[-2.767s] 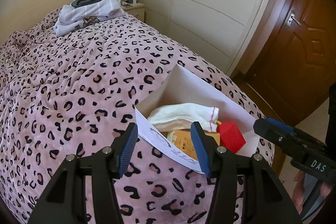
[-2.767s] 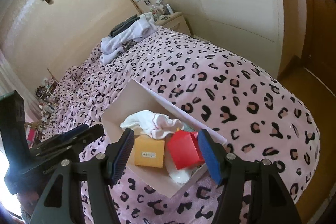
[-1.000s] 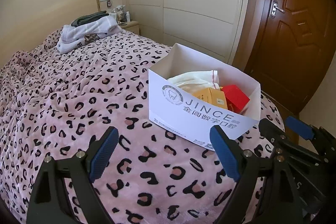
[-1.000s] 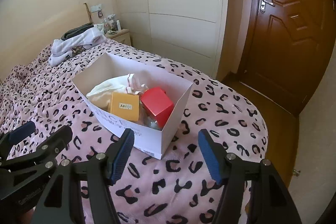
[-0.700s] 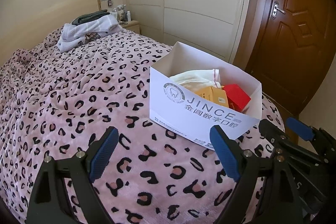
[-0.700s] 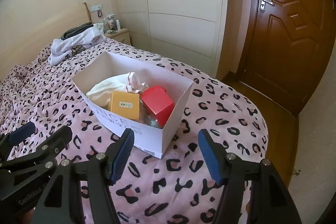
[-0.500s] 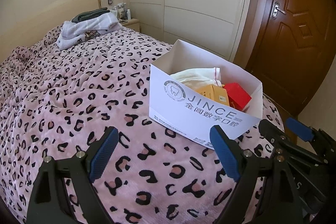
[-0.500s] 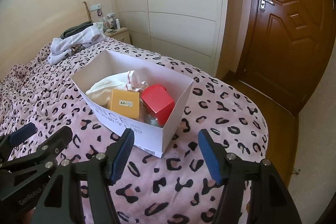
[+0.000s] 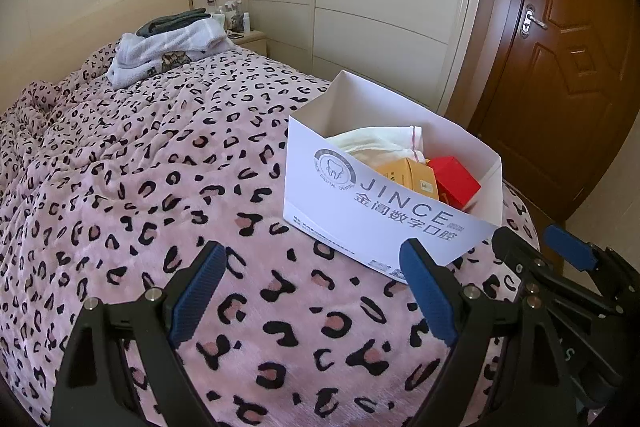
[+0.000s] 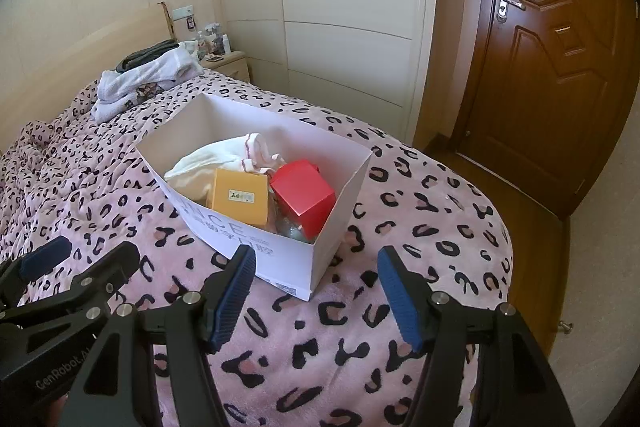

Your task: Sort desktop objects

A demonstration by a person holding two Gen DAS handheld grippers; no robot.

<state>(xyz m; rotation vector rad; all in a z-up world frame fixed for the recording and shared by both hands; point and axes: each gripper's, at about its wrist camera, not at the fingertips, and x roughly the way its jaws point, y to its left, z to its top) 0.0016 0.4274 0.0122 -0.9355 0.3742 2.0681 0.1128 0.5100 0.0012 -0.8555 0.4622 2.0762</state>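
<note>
A white cardboard box (image 9: pixel 384 219) printed "JINCE" sits on the pink leopard-print bedspread (image 9: pixel 140 187). It also shows in the right wrist view (image 10: pixel 340 203). Inside lie a cream cloth pouch (image 10: pixel 216 159), an orange box (image 10: pixel 240 197), a red box (image 10: pixel 304 195) and something clear beneath them. My left gripper (image 9: pixel 312 291) is open and empty, held back from the box's near left. My right gripper (image 10: pixel 316 285) is open and empty, just short of the box's near corner. Each gripper shows at the edge of the other's view.
Folded towels and clothes (image 9: pixel 168 47) lie at the bed's head, by a nightstand (image 9: pixel 248 39) with small bottles. White wardrobe doors (image 10: pixel 348 27) and a brown wooden door (image 10: pixel 560 67) stand beyond the bed. Wooden floor (image 10: pixel 520 203) lies right of the bed.
Both grippers have pulled back and away from the box since 2.8 s ago, and both have opened wider. Over the last second they have barely moved.
</note>
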